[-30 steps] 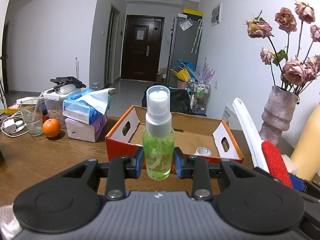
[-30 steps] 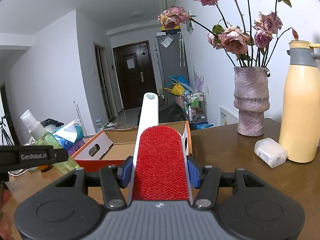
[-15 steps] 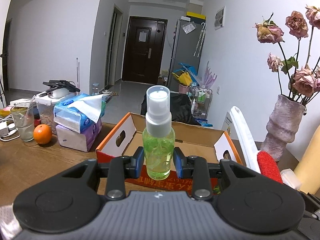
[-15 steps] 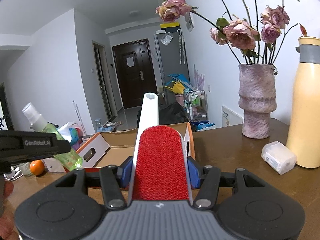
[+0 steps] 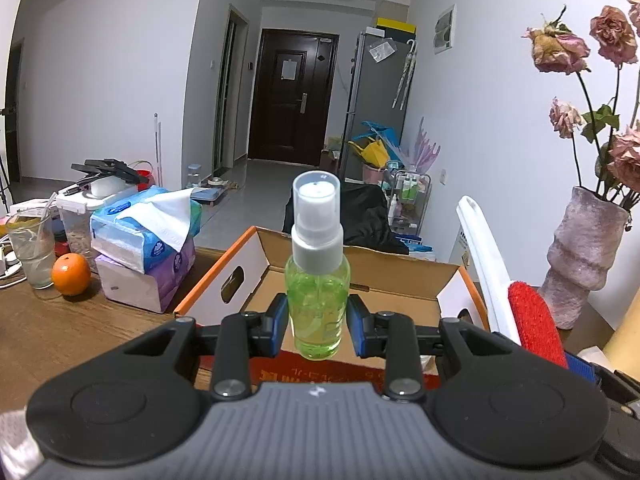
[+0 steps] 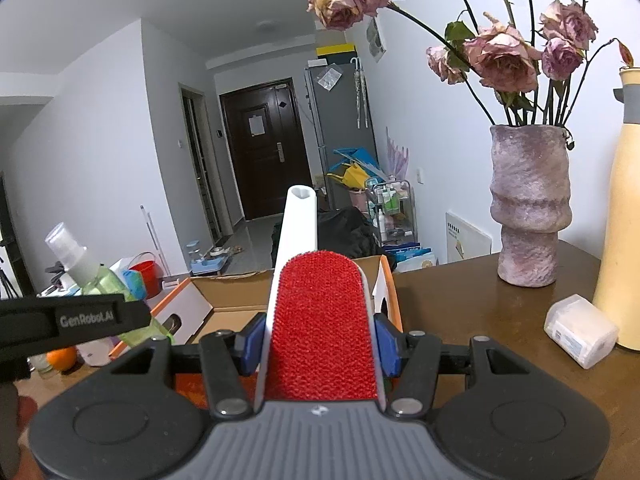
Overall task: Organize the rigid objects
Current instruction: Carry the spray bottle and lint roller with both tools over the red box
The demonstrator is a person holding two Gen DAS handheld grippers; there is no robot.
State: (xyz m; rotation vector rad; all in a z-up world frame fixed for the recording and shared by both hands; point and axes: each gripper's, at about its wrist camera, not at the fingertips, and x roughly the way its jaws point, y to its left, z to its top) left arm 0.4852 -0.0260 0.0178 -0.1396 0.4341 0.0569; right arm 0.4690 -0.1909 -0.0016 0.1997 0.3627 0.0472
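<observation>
My left gripper (image 5: 317,330) is shut on a green spray bottle (image 5: 317,280) with a clear cap, held upright just in front of the open cardboard box (image 5: 404,270) with orange edges. My right gripper (image 6: 321,344) is shut on a white lint brush (image 6: 320,320) with a red pad, its white handle pointing forward over the same box (image 6: 224,292). In the left wrist view the lint brush (image 5: 516,308) shows at the right; in the right wrist view the spray bottle (image 6: 100,280) shows at the left behind the left gripper's black body.
On the brown table: tissue packs (image 5: 144,240), an orange (image 5: 71,274) and a glass (image 5: 32,248) left of the box; a stone vase of dried roses (image 6: 528,208), a yellow flask (image 6: 624,240) and a small clear plastic box (image 6: 582,330) to its right.
Both grippers have moved forward toward the box with their objects still held. The box, vase and flask look larger and nearer now.
</observation>
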